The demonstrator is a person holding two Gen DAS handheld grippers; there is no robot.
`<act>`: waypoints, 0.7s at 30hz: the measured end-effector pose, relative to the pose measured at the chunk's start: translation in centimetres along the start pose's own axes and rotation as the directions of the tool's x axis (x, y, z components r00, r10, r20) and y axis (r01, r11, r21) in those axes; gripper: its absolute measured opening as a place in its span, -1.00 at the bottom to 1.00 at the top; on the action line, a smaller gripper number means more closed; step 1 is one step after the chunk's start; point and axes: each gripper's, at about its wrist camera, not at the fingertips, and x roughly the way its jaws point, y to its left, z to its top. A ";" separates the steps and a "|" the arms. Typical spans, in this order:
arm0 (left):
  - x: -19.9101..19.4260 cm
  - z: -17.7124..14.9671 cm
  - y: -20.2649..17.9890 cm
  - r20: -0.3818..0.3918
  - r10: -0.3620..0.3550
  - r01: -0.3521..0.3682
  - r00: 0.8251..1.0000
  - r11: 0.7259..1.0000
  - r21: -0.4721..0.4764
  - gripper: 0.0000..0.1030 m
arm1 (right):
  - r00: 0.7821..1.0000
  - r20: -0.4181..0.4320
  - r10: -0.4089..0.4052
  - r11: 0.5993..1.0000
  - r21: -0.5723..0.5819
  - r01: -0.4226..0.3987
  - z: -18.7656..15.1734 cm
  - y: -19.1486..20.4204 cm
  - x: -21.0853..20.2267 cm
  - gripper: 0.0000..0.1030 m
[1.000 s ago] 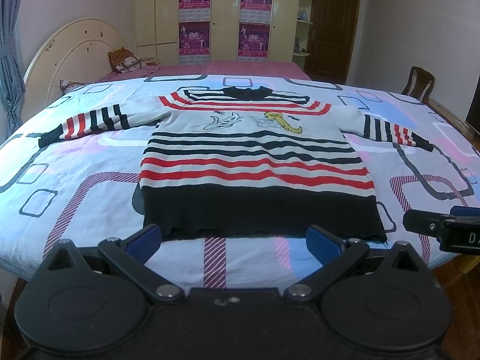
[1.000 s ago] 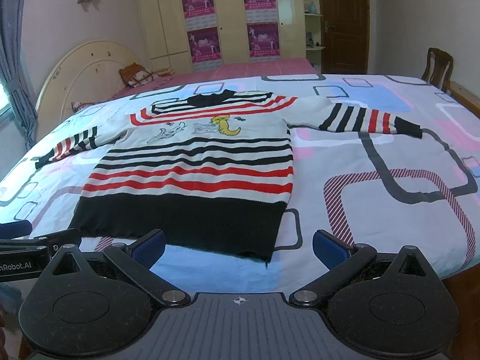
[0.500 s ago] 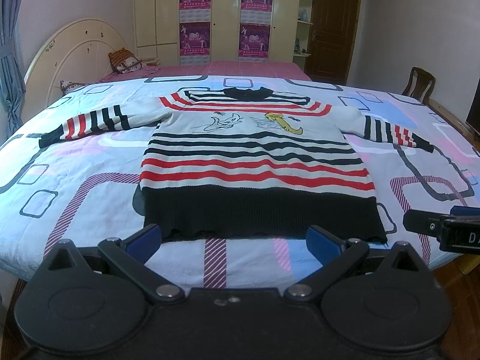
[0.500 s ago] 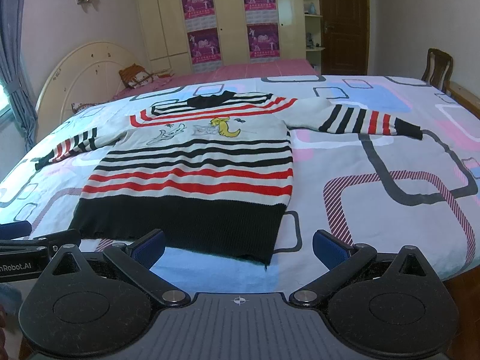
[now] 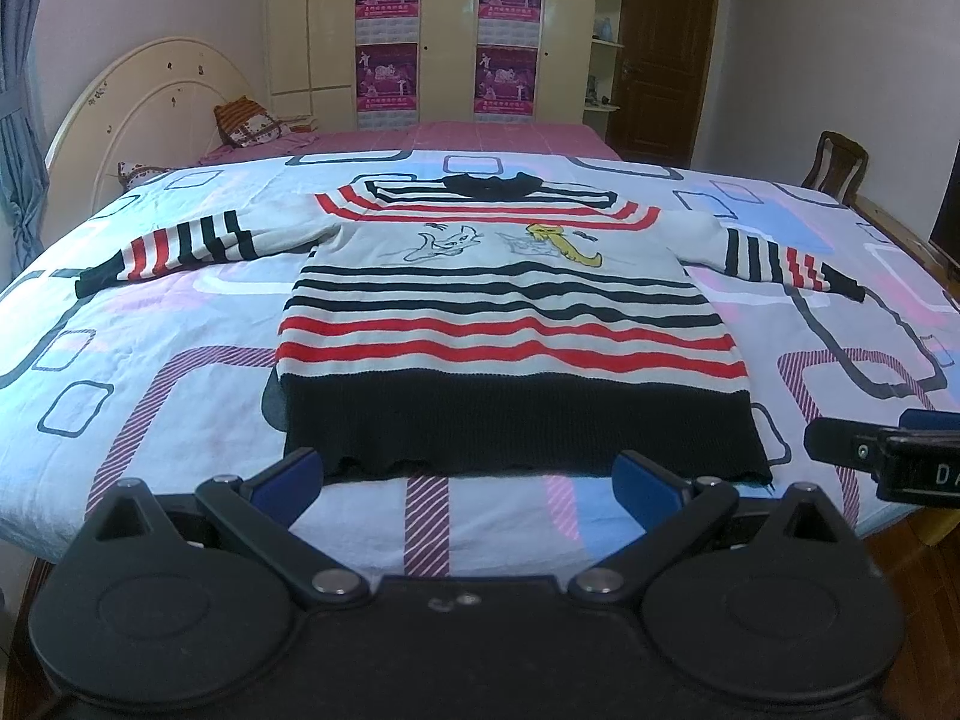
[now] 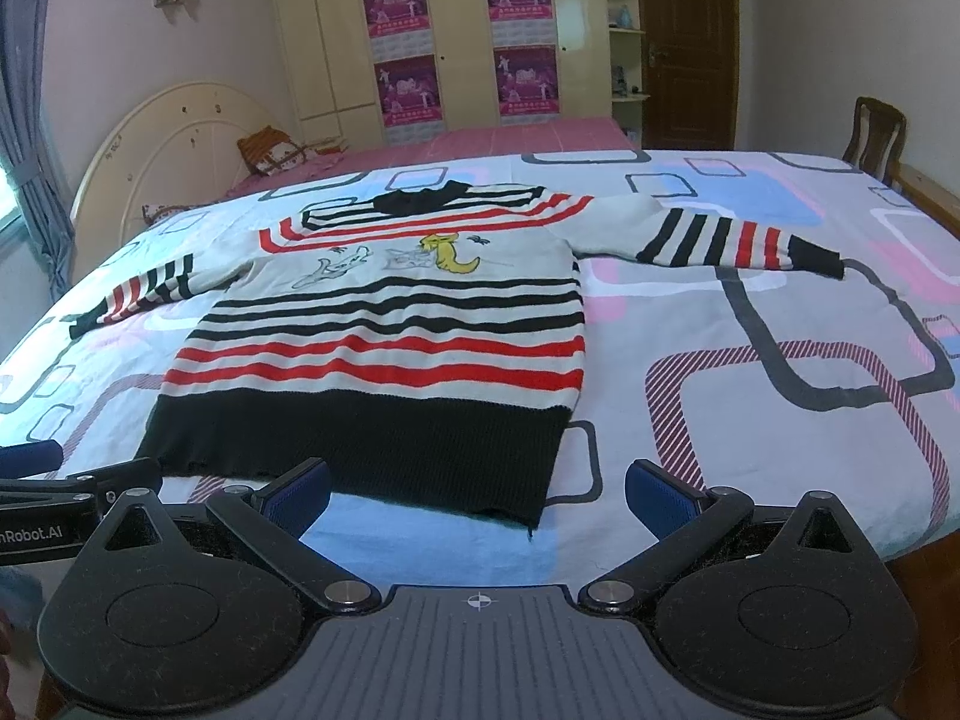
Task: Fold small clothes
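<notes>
A striped sweater [image 5: 510,324] lies flat, face up, sleeves spread, on the patterned bedspread [image 5: 150,372] near the bed's front edge. The left gripper [image 5: 465,477] and right gripper [image 6: 477,489] hover just before its black hem, both spread wide and empty.

I am holding the left gripper [image 5: 465,477] level, its jaws spread wide. The right gripper [image 6: 477,489] is gaping equally, empty.

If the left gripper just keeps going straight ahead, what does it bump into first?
Probably the striped sweater. The left gripper is open, hovering near the bed's edge, and the sweater's black hem lies right ahead. If it travels lower, it may brush the bedsheet first; depth is unclear.
</notes>
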 end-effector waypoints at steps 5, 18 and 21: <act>-0.1 0.0 -0.2 -0.001 -0.002 0.002 1.000 1.000 0.002 1.00 | 1.000 -0.001 -0.001 1.000 -0.001 0.001 0.0 -0.1 0.0 1.00; -0.1 0.1 -0.1 -0.003 -0.004 0.004 1.000 1.000 0.004 1.00 | 1.000 -0.003 -0.003 1.000 -0.005 0.003 -0.1 -0.1 0.1 1.00; 0.0 0.1 0.0 -0.003 -0.007 0.007 1.000 1.000 0.004 1.00 | 1.000 -0.005 -0.003 1.000 -0.004 0.003 -0.1 -0.1 0.2 1.00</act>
